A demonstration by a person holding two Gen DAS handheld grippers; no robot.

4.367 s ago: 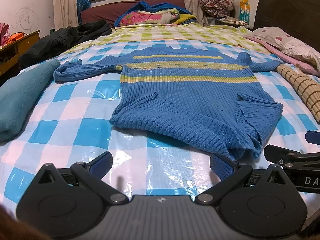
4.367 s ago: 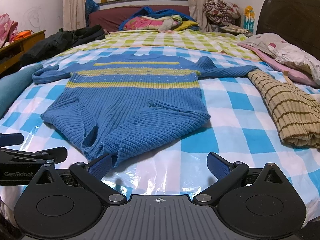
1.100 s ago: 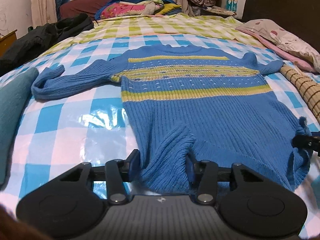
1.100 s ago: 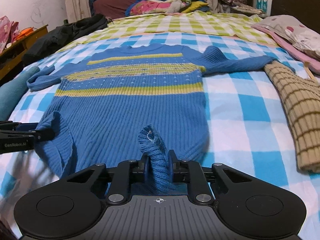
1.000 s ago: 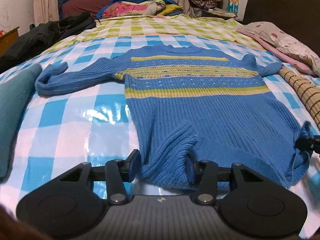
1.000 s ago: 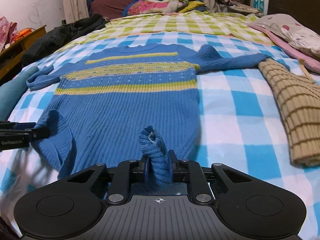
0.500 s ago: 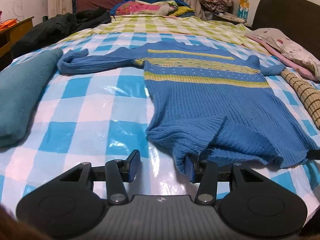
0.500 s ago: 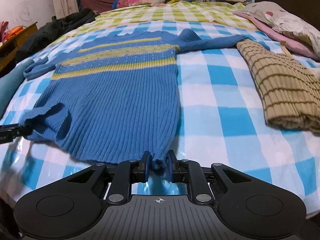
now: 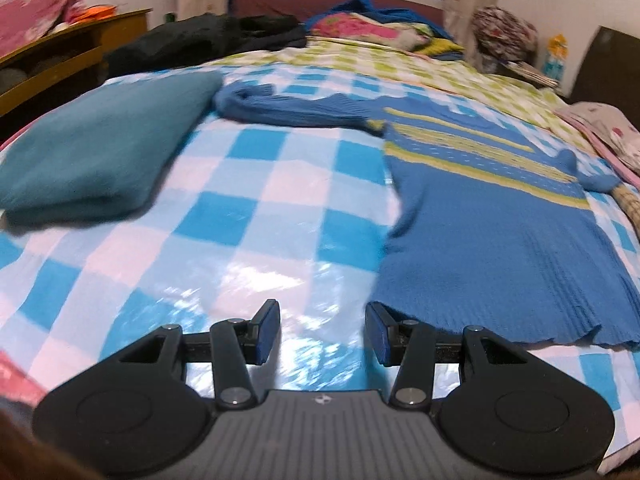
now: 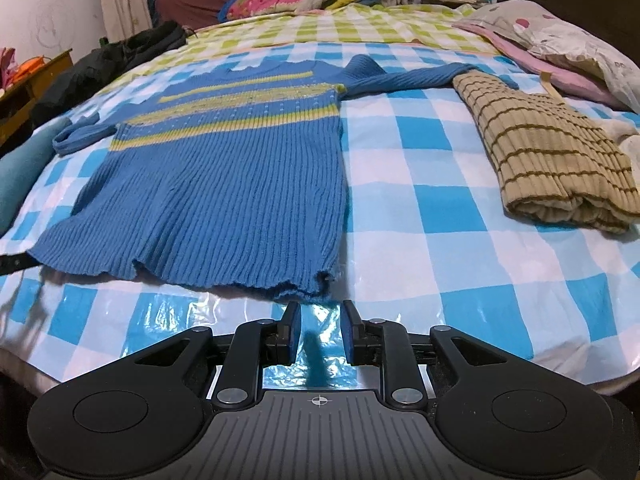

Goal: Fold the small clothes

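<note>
The blue striped sweater [image 10: 224,184] lies flat on the checkered bed [image 10: 420,200], hem toward the grippers. The right gripper [image 10: 319,334] sits at its 6 o'clock, fingers spread, empty; the left gripper [image 9: 322,334] at 7 o'clock, fingers spread, empty.

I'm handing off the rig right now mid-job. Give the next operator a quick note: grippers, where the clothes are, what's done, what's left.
Left gripper: open, holding nothing, just off the near left corner of the hem.
Right gripper: open, holding nothing, just short of the near right corner of the hem.
Blue striped sweater: lying flat on the checked bed cover, hem toward you, both sleeves spread out to the sides.
Done: sweater is laid out flat; no fold in it yet.
Left: fold in the sleeves, then fold the body.
Nearby: teal folded garment to the left, tan striped folded garment to the right.
</note>
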